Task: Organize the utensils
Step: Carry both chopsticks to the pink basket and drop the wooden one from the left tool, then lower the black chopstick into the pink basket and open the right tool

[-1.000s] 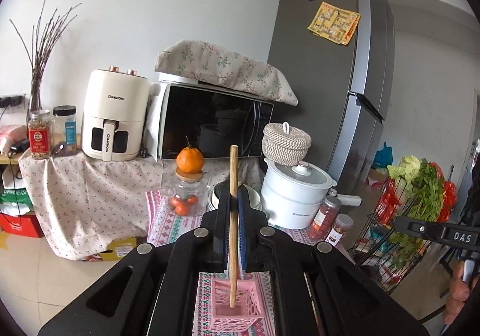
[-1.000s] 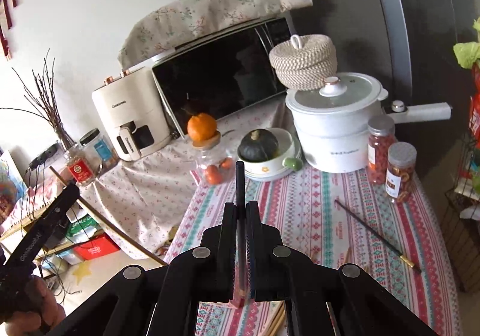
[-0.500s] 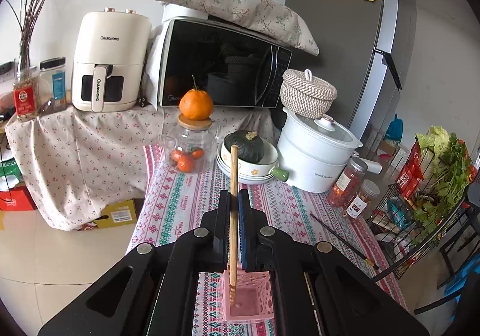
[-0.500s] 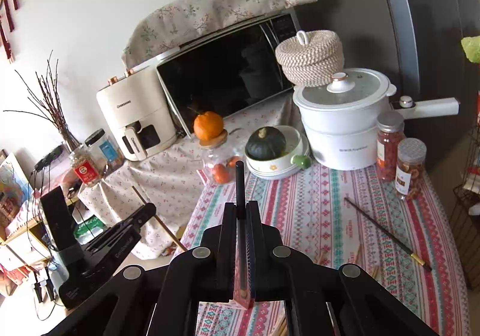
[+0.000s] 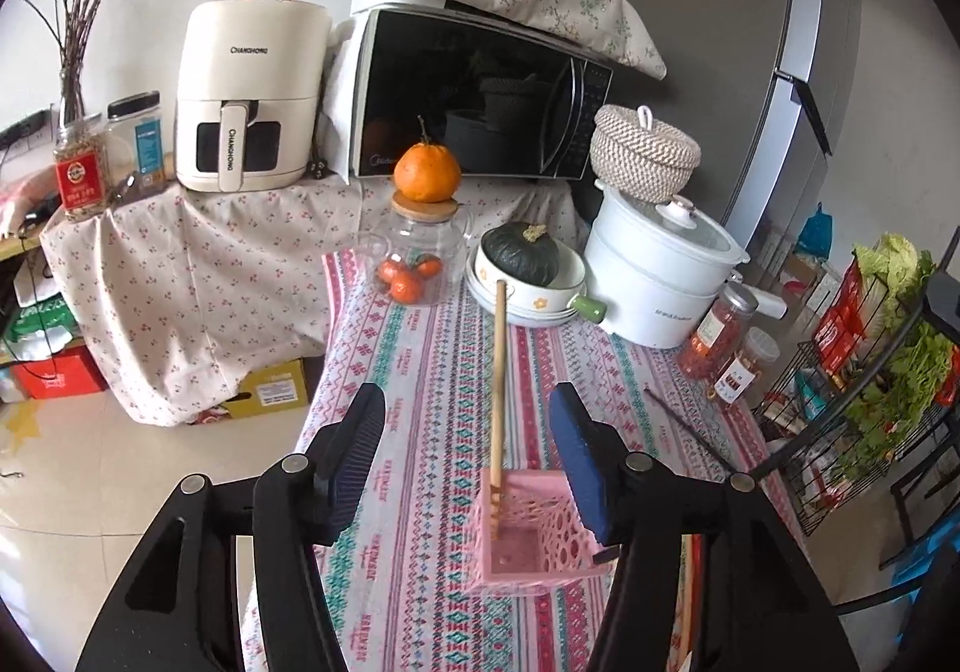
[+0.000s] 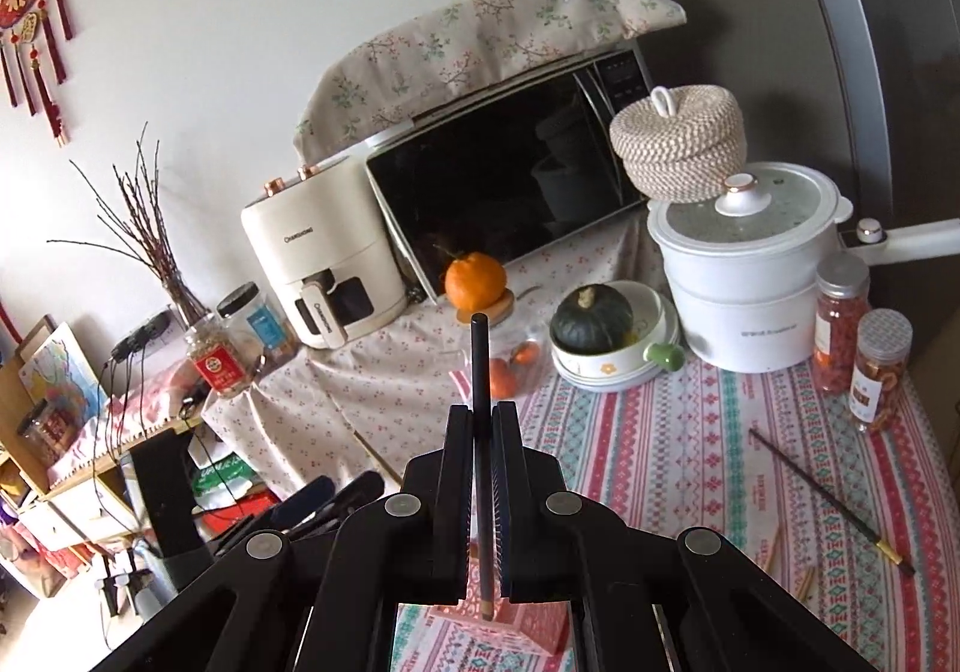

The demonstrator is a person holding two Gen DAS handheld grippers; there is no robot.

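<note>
My left gripper [image 5: 465, 453] stood with jaws spread wide, gripping nothing. The wooden chopstick [image 5: 498, 390] stood between the fingers, touching neither, its lower end inside the pink basket [image 5: 528, 540] and leaning on the basket's left wall. My right gripper [image 6: 480, 432] was clamped on a dark chopstick [image 6: 479, 372], held upright above the same basket [image 6: 534, 621]. Another dark chopstick [image 6: 828, 501] lay on the patterned tablecloth [image 6: 690, 432], well apart to the right.

left hand-held gripper [image 5: 465, 447] spread; wooden chopstick [image 5: 498, 402] leaning in pink basket [image 5: 534, 543].
</note>
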